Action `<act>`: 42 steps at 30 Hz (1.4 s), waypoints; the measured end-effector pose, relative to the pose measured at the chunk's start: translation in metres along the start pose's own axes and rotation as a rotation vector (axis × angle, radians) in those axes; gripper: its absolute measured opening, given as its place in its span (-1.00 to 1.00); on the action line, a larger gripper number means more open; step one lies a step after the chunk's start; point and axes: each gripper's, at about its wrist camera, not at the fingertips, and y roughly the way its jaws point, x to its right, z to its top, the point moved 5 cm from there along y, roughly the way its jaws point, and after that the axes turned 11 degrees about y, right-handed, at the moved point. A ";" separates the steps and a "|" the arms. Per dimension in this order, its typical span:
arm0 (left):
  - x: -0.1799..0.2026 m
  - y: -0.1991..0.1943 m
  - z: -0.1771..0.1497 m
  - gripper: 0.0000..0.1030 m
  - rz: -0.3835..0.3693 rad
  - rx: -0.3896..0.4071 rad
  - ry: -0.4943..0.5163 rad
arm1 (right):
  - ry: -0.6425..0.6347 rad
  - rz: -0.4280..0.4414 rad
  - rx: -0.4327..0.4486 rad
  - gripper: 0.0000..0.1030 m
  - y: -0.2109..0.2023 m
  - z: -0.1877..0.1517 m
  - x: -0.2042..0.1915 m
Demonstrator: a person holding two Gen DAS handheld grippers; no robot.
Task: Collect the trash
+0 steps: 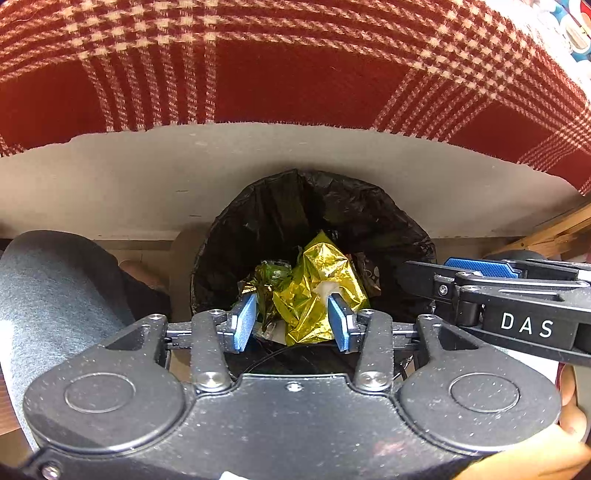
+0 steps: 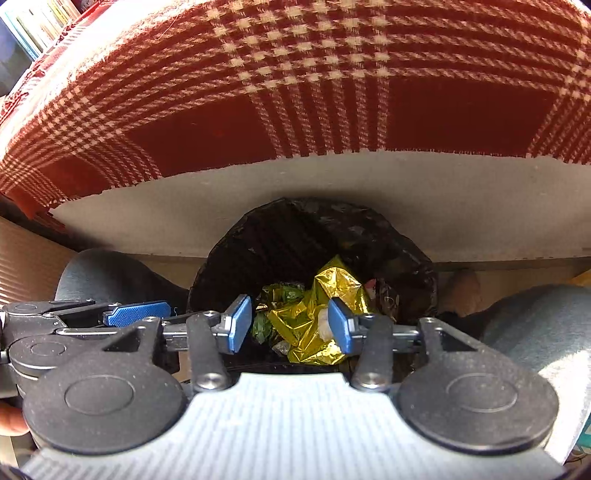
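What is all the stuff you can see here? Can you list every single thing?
trash bin: one, lined with a black bag, on the floor against the table's edge
gold foil wrapper: one, shiny gold, crumpled on top of the trash in the bin
green wrapper: one, green, in the bin beside the gold foil
white scrap: one, white, tucked in the gold foil
tablecloth: one, red and cream check, over the table
table: one, grey edge showing below the cloth
books: a few, mixed colours, far corner, blurry
left gripper: one, black with blue pads, open above the bin
right gripper: one, black with blue pads, open above the bin
person's legs: two, grey trousers, either side of the bin
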 end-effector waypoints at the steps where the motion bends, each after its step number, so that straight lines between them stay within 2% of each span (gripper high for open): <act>1: 0.000 0.000 0.000 -0.17 0.001 0.000 0.000 | 0.005 -0.002 0.002 0.23 0.000 0.000 -0.001; 6: -0.004 -0.002 0.000 0.05 0.010 -0.001 -0.005 | 0.014 -0.023 0.011 0.40 -0.002 0.003 0.004; 11: -0.005 -0.007 0.000 0.27 0.024 0.010 0.004 | -0.010 -0.035 0.022 0.70 -0.008 0.007 0.008; 14: -0.002 -0.007 0.001 0.37 0.040 0.011 0.022 | -0.025 -0.038 0.023 0.77 -0.010 0.009 0.010; 18: 0.002 -0.007 0.000 0.52 0.057 0.004 0.042 | -0.042 -0.037 0.012 0.80 -0.010 0.009 0.012; 22: 0.005 -0.007 -0.001 0.55 0.062 0.007 0.061 | -0.069 -0.033 0.011 0.89 -0.012 0.008 0.013; 29: 0.007 -0.008 0.000 0.79 0.100 0.002 0.080 | -0.102 -0.031 0.020 0.91 -0.015 0.009 0.012; 34: 0.003 -0.007 -0.001 0.83 0.104 -0.002 0.073 | -0.104 -0.025 0.017 0.91 -0.014 0.008 0.012; 36: 0.002 -0.005 -0.002 0.95 0.113 -0.019 0.068 | -0.107 -0.023 0.016 0.91 -0.014 0.008 0.011; 42: 0.000 0.001 -0.007 0.97 0.098 -0.047 0.042 | -0.121 -0.020 0.009 0.91 -0.012 0.006 0.009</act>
